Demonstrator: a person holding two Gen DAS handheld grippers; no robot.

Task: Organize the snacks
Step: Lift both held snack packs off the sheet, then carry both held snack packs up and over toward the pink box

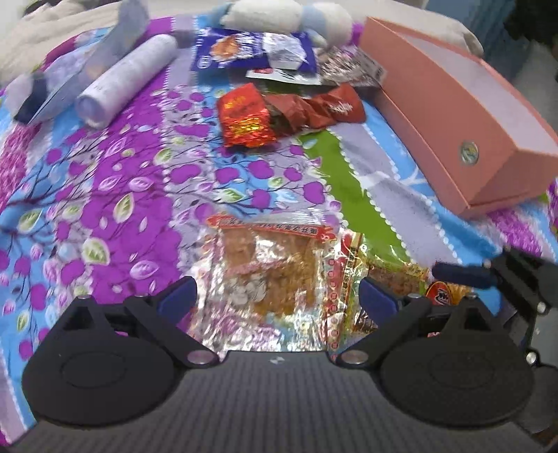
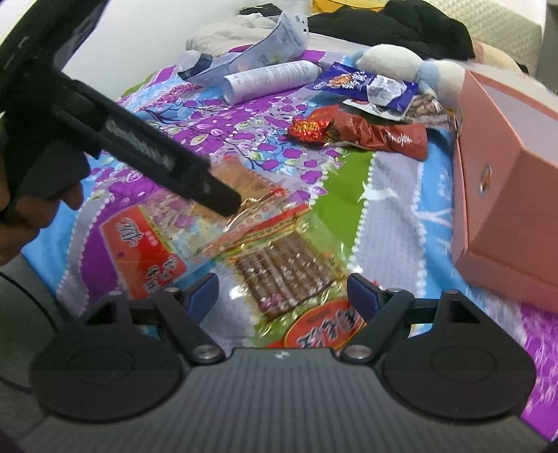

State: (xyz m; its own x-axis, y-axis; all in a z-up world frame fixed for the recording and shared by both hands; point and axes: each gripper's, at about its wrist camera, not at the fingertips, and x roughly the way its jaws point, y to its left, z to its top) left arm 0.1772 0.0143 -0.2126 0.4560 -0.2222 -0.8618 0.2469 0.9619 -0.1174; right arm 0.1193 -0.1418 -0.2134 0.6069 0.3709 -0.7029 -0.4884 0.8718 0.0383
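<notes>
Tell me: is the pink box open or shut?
Shut. The pink box has its lid seated flush on the base all along the visible sides; no contents show.

- Your left gripper (image 2: 223, 204) hides part of the clear snack packet (image 2: 251, 195) in the right wrist view.
- The pink box (image 2: 505, 195) at the bedspread's (image 2: 394, 195) right edge is cut off by the frame.
- Printing on the white bottle (image 2: 272, 80) is too small to read (far edge).
- The plush toy (image 1: 286, 15) runs off the top.
</notes>
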